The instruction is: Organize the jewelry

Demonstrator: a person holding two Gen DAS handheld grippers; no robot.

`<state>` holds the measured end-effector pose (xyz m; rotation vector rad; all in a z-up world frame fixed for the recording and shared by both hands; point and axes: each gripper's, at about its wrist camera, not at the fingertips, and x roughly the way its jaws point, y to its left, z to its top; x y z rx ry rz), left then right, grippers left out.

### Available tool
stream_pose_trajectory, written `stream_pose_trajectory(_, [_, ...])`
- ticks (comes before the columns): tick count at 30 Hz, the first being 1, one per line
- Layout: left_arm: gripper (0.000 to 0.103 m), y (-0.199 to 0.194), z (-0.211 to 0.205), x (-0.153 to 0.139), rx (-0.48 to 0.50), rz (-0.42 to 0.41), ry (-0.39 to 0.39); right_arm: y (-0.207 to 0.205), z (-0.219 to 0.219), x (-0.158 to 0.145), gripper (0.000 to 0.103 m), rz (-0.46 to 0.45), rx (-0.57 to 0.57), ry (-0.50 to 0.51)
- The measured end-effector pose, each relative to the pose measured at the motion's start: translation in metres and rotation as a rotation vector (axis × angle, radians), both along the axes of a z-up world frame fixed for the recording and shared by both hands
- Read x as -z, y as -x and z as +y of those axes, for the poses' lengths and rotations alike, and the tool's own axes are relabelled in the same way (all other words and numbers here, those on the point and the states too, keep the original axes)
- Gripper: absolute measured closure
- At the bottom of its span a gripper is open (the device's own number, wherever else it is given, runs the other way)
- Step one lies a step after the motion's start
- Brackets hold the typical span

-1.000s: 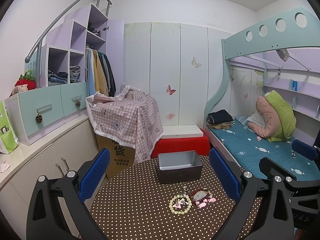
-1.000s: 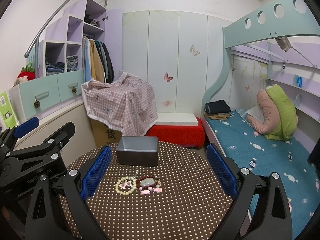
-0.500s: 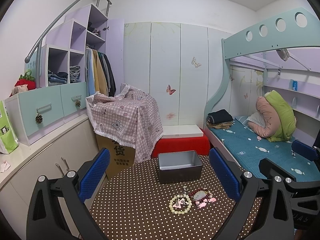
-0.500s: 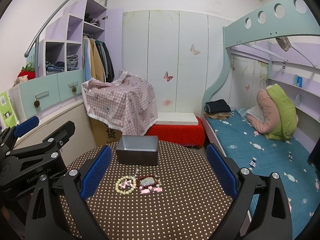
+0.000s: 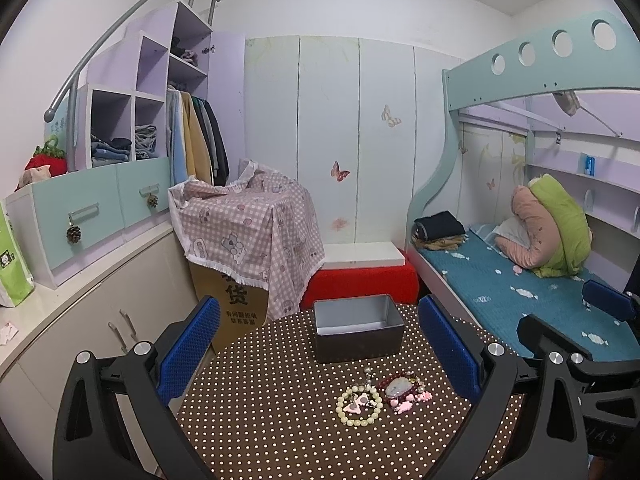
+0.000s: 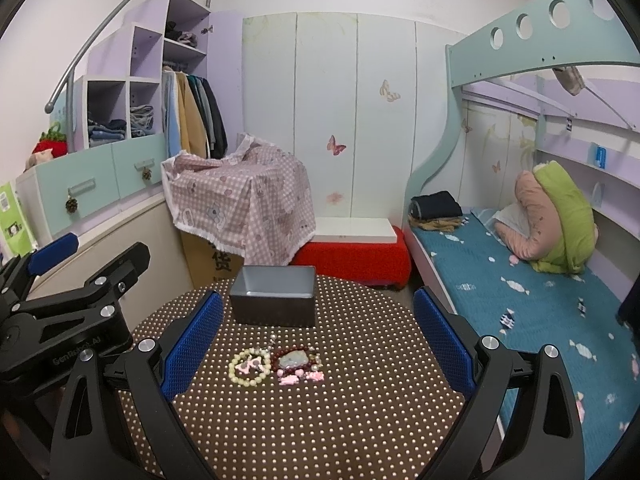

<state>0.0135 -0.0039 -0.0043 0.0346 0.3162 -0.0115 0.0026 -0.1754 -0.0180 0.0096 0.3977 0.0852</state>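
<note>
Nothing is held yet. The left gripper (image 5: 320, 350) is seen with its blue pads spread wide and empty, and the right gripper (image 6: 318, 338) is likewise spread apart and empty; both are poised above the near part of the dotted brown surface (image 6: 320, 432).

The jewelry is gathered in a small cluster at the middle of the surface: a pale bead bracelet (image 6: 247, 368) with a pink piece inside its ring, a dark red bead bracelet (image 6: 294, 360) just beside it around a greenish stone, and some small pink pieces (image 6: 302, 379) touching its near edge. An open grey box (image 6: 274, 294) is set just beyond the cluster, apparently empty, though its floor is only partly shown.

The step in hand is judged to be the first pick. It is best done one item at a time, with the outermost piece taken first so that neighbours are not dragged. For a bracelet, the pads should be lowered astride one arc of beads, not across the whole ring, and closed gently, since round beads are likely to roll or slip. The piece should be lifted clear before it is carried over the box rim.
</note>
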Motion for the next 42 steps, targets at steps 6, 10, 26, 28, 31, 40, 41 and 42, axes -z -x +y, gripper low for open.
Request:
stream_pose_trajectory(6, [0.007, -0.012, -0.001, 0.004, 0.007, 0.036, -0.003, -0.012, 0.0, 0.004, 0.01, 0.03, -0.001, -0.005])
stream_pose_trajectory(10, [0.007, -0.023, -0.004, 0.011, 0.023, 0.08, -0.009, -0.021, -0.001, 0.009, 0.01, 0.058, 0.002, -0.009])
stream_pose_trajectory(26, [0.007, -0.108, 0.034, 0.09, -0.031, 0.399, 0.016, -0.08, -0.024, 0.081, 0.01, 0.257, 0.046, -0.03])
stream_pose_trajectory(28, [0.007, -0.118, 0.038, 0.105, -0.026, 0.454, 0.036, -0.089, -0.024, 0.097, 0.01, 0.293, 0.041, -0.022])
stream_pose_trajectory(31, [0.007, -0.128, 0.036, 0.129, 0.0, 0.531, 0.058, -0.102, -0.023, 0.121, 0.01, 0.351, 0.035, -0.016])
stream_pose_trajectory(40, [0.007, -0.153, 0.016, 0.189, 0.026, 0.692, -0.049, -0.126, -0.02, 0.166, 0.01, 0.453, 0.025, -0.006])
stream_pose_trajectory(41, [0.007, -0.155, 0.014, 0.192, 0.024, 0.697, -0.06, -0.128, -0.021, 0.167, 0.01, 0.458, 0.024, -0.007])
stream_pose_trajectory(42, [0.007, -0.156, 0.014, 0.194, 0.024, 0.697, -0.068, -0.13, -0.02, 0.168, 0.01, 0.464, 0.024, -0.007])
